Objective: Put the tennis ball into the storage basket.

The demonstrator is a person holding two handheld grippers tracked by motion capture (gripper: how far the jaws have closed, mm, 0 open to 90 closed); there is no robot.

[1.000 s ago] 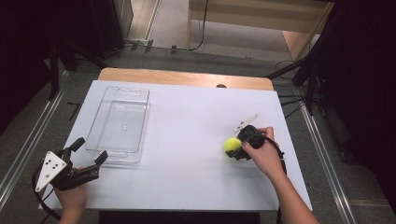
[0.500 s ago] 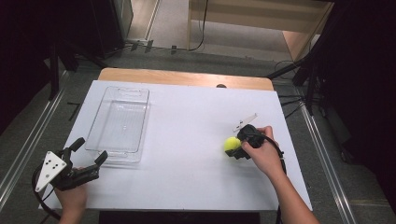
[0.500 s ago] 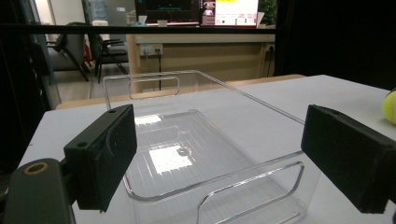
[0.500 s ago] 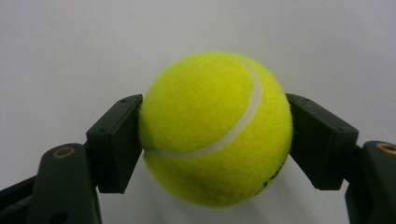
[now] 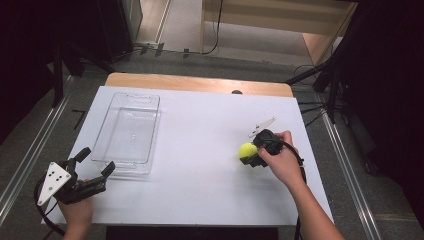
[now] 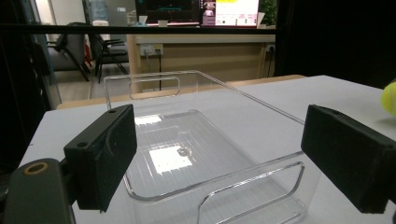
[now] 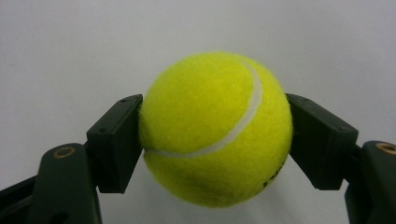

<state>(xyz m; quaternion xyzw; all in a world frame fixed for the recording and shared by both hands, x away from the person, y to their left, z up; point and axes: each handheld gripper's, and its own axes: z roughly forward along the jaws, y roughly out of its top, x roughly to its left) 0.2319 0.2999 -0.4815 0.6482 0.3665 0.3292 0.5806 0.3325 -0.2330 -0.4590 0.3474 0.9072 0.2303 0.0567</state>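
A yellow-green tennis ball (image 5: 246,150) rests on the white table (image 5: 200,120) at the right. My right gripper (image 5: 250,153) is shut on it, and in the right gripper view both black pads press the sides of the ball (image 7: 215,128). At the table's front left corner, my left gripper (image 5: 97,160) stands open and holds nothing. It points at the near end of an empty clear plastic tray (image 5: 125,97). In the left gripper view the tray's rim (image 6: 252,100) lies beyond the spread jaws, and the ball (image 6: 390,97) peeks in at the right edge.
A strip of wood (image 5: 200,84) runs along the table's far edge, with a small dark knob (image 5: 236,92) on it. Dark stands and cables sit on the floor on both sides. Bare white tabletop lies between the tray and the ball.
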